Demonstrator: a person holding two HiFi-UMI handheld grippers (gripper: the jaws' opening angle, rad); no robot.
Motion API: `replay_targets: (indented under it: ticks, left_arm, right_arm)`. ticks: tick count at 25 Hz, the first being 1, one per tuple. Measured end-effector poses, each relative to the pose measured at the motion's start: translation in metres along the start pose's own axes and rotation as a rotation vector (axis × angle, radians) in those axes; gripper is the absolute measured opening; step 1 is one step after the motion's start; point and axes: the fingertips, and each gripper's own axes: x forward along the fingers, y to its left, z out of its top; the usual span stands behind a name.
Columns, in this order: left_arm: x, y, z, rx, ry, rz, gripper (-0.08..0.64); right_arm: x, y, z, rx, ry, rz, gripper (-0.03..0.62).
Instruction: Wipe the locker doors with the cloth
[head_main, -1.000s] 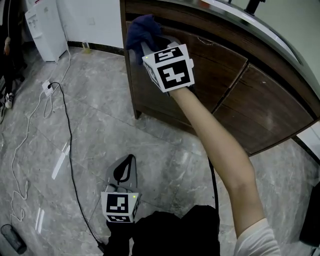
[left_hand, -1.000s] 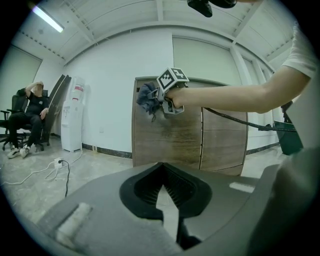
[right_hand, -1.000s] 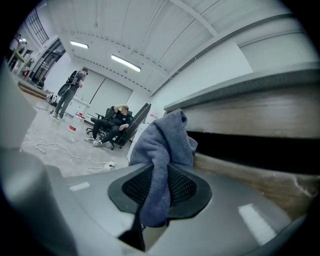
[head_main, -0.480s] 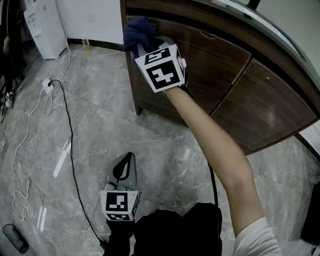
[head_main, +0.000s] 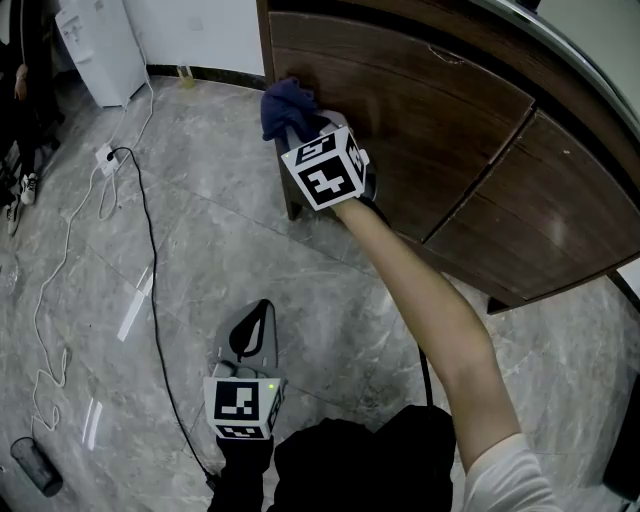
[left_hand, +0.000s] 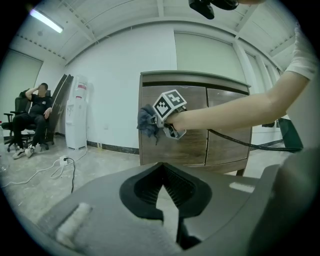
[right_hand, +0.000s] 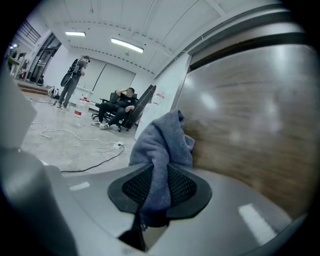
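- While the right gripper (head_main: 305, 128) pinches the cloth (head_main: 288, 105), the wipe step is in hand: the blue cloth sits bunched against the left door (head_main: 400, 110) of the locker, right at that door's left edge, roughly mid-height going by the left gripper view.
- Right gripper view confirms the grip: both pads clamp a fold of cloth, and the rest of the bundle sticks out past the tips onto the wood.
- Contact looks real. The cloth touches the door face, and the arm is stretched out to reach it.
- Left gripper (head_main: 256, 318) hangs low over the floor (head_main: 200, 220), well apart from the locker. Its tips are pressed together with nothing between them. It's idle.
- Progress, my read: only the left edge of the left door has cloth on it now. The right door (head_main: 540, 225) has nothing on it, so coverage is probably early or mid.
- Next move calls for a sweep across the panel toward the seam between the doors, holding pressure into the wood.
- Watch the grip: a small pinched fold could pull out under drag.
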Motion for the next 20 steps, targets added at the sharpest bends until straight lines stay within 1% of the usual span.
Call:
replay_targets:
  ticks: [7, 11, 17, 20]
  left_arm:
    - [0.004, 0.011, -0.010, -0.006, 0.010, 0.018, 0.000]
    - [0.003, 0.013, -0.010, -0.008, 0.020, 0.023, 0.000]
    - [0.005, 0.018, -0.014, -0.012, 0.034, 0.021, 0.000]
    - [0.002, 0.020, -0.014, -0.015, 0.038, 0.029, 0.000]
  right_arm:
    - [0.023, 0.028, -0.067, 0.038, 0.088, 0.043, 0.086]
    - [0.030, 0.041, -0.093, 0.051, 0.131, 0.064, 0.086]
    - [0.045, 0.054, -0.121, 0.082, 0.165, 0.071, 0.086]
    - [0.052, 0.064, -0.140, 0.079, 0.193, 0.084, 0.086]
